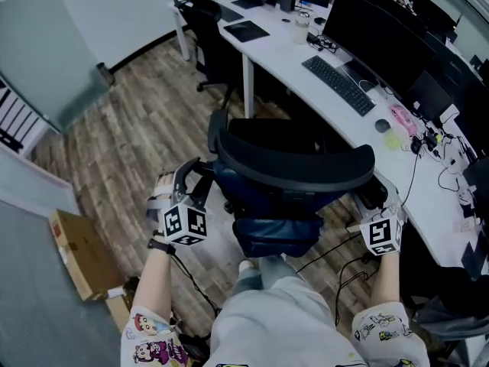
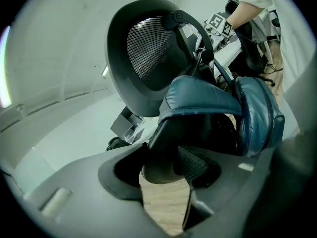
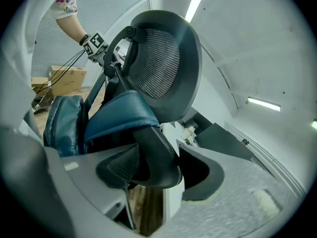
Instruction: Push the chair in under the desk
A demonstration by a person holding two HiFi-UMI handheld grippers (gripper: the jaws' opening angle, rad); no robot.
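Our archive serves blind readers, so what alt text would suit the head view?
Seen from above, a person grips a black and blue office chair by its sides with a left hand-held gripper and a right hand-held gripper, facing a white desk with a keyboard and monitors.

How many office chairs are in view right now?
2. A black mesh-backed chair with blue cushion sits directly ahead at the white desk; a second black chair stands farther along it, top left. More may be hidden at right.
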